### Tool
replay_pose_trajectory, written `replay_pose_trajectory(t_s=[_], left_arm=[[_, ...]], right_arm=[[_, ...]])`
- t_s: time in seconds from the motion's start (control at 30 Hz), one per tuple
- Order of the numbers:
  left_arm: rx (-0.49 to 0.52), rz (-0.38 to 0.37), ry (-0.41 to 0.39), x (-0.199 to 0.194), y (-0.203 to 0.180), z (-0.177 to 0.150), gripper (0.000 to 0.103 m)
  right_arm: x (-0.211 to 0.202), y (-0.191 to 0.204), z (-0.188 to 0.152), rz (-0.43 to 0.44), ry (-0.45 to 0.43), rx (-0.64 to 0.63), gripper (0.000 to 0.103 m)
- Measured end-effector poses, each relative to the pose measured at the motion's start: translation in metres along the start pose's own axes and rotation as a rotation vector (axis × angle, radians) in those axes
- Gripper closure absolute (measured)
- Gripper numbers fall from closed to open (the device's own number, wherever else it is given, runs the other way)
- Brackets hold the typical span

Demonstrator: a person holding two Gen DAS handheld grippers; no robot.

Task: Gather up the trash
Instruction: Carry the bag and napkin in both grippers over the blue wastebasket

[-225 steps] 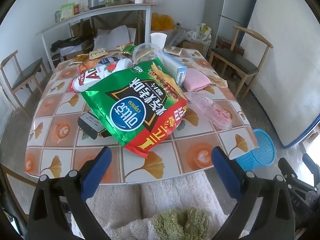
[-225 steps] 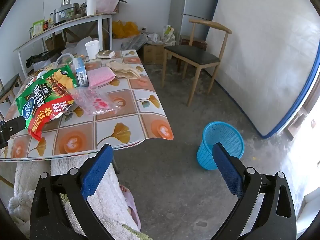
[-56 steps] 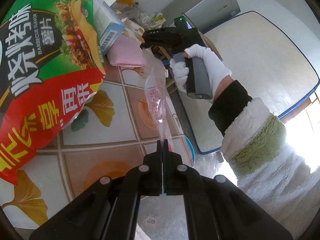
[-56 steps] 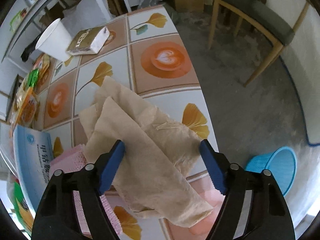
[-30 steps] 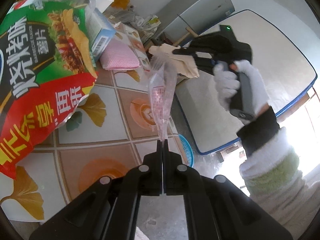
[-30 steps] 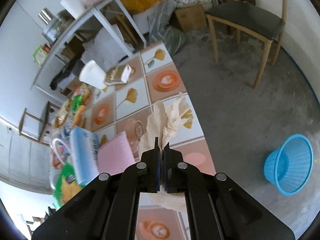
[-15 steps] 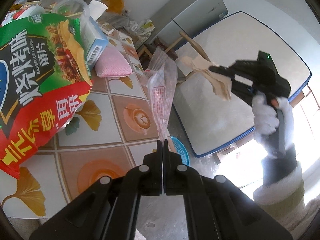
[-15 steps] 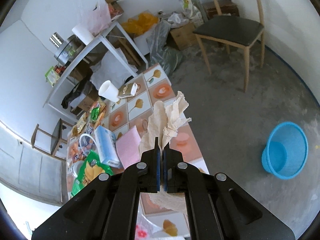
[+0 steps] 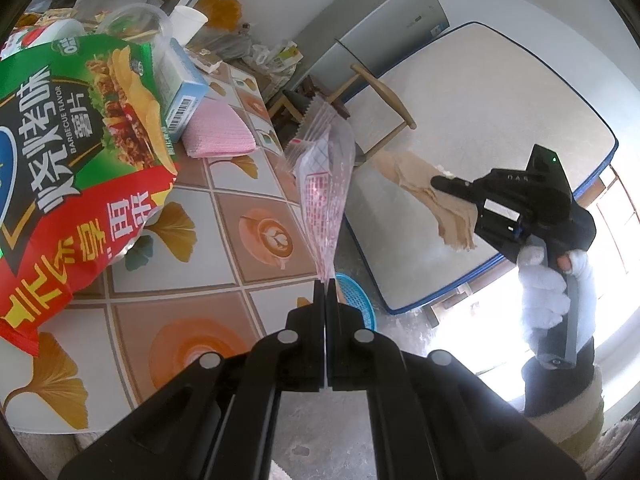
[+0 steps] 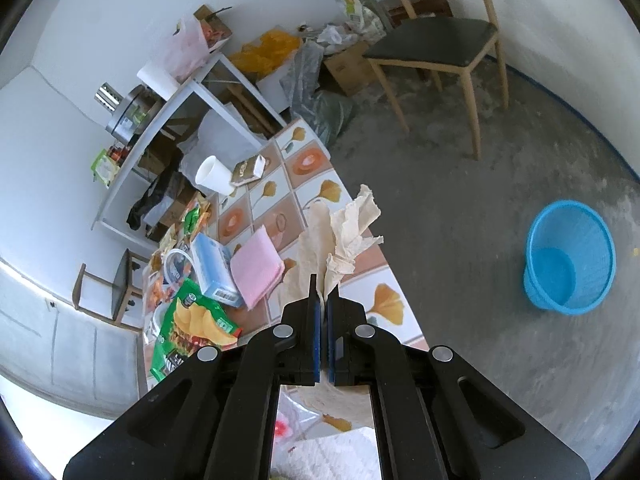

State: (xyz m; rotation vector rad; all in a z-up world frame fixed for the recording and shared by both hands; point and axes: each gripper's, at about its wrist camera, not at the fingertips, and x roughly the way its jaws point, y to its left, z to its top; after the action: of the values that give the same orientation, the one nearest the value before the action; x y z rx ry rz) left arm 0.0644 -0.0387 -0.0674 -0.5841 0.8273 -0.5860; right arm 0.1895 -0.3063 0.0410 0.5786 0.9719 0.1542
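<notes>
My left gripper (image 9: 325, 284) is shut on a clear plastic bag with red print (image 9: 326, 184), held up over the table's right edge. My right gripper (image 10: 323, 284) is shut on crumpled beige tissue paper (image 10: 340, 236), lifted beyond the table's edge over the floor; it also shows in the left wrist view (image 9: 440, 181) with the tissue (image 9: 424, 192) hanging from it. A blue mesh waste basket (image 10: 570, 258) stands empty on the floor to the right, partly hidden behind my left fingers in the left wrist view (image 9: 356, 296).
The tiled table (image 9: 192, 280) holds a large green and red chip bag (image 9: 72, 152), a blue box (image 9: 180, 84), a pink cloth (image 9: 218, 132), a white paper cup (image 10: 214, 176) and snack wrappers. A wooden chair (image 10: 436, 48) stands beyond the table. A mattress (image 9: 480, 160) leans on the wall.
My right gripper has lifted the tissue off the table and carried it out over the floor toward the basket side. My left gripper has kept the plastic bag raised, drifting slightly.
</notes>
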Motion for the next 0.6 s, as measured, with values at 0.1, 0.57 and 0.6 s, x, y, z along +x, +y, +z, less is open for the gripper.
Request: replay_pose_trajectory(t_s=[0.1,0.57,0.6], left_arm=[[0.007,-0.006,-0.001,0.001,-0.003,0.000,0.103],[0.057,-0.034,-0.006,0.012,-0.016,0.005,0.103],[0.060,-0.034,-0.007,0.013,-0.017,0.005,0.103]], right_arm=[[-0.001,-0.005,-0.005,-0.001,0.003,0.014,0.102],[-0.009,-0.019,-0.015,0.001,-0.009,0.049,0.102],[-0.009,-0.020,-0.015,0.003,-0.010,0.054,0.102]])
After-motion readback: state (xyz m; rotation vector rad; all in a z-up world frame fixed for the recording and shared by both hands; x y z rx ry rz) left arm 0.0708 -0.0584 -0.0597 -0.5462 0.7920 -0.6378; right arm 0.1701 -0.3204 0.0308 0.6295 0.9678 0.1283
